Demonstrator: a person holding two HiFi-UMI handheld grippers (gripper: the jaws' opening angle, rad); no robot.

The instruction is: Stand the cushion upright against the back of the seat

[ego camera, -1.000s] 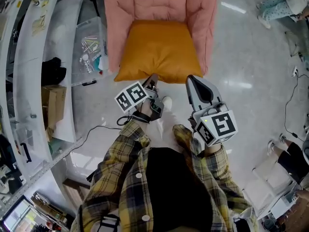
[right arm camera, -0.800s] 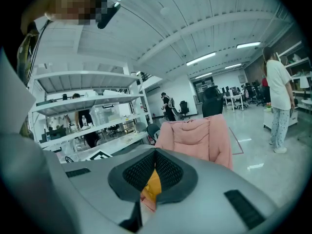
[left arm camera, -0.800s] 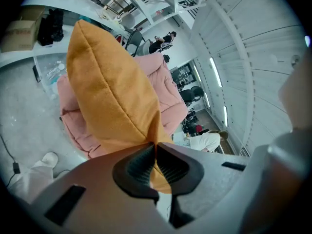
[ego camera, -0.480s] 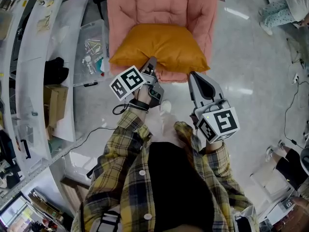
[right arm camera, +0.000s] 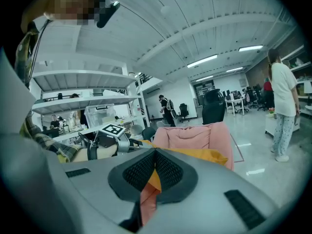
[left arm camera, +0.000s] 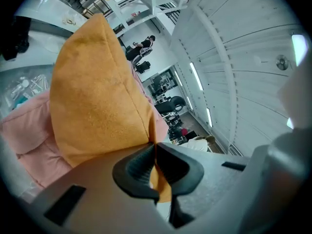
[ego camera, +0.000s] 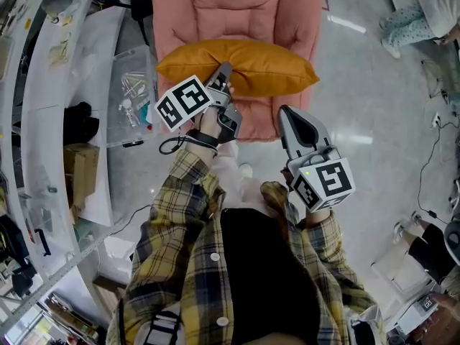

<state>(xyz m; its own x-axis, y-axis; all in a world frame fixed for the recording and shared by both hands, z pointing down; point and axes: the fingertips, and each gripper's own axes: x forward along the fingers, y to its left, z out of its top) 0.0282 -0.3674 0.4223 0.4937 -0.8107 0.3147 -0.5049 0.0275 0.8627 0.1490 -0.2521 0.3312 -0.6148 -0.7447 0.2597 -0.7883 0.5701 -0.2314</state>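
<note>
An orange cushion (ego camera: 248, 62) lies on the seat of a pink padded chair (ego camera: 237, 6), its front edge raised off the seat. My left gripper (ego camera: 221, 74) is shut on that front edge, left of its middle. In the left gripper view the cushion (left arm camera: 97, 91) rises from the jaws, which pinch its seam, with the chair (left arm camera: 24, 135) behind it. My right gripper (ego camera: 286, 113) hangs shut and empty in front of the seat's right front corner, apart from the cushion. In the right gripper view the cushion (right arm camera: 207, 155) and the chair back (right arm camera: 195, 135) lie beyond the closed jaws.
A clear plastic box (ego camera: 133, 77) of small items stands on the floor left of the chair, beside white shelving (ego camera: 50, 85) and a cardboard box (ego camera: 80, 167). A cable (ego camera: 431, 157) trails on the shiny floor at right. A person (right arm camera: 282, 111) stands further off.
My left gripper has moved up and toward the chair back with the cushion's front edge, so the cushion has tipped up from lying flat. The right gripper has moved forward a little.
</note>
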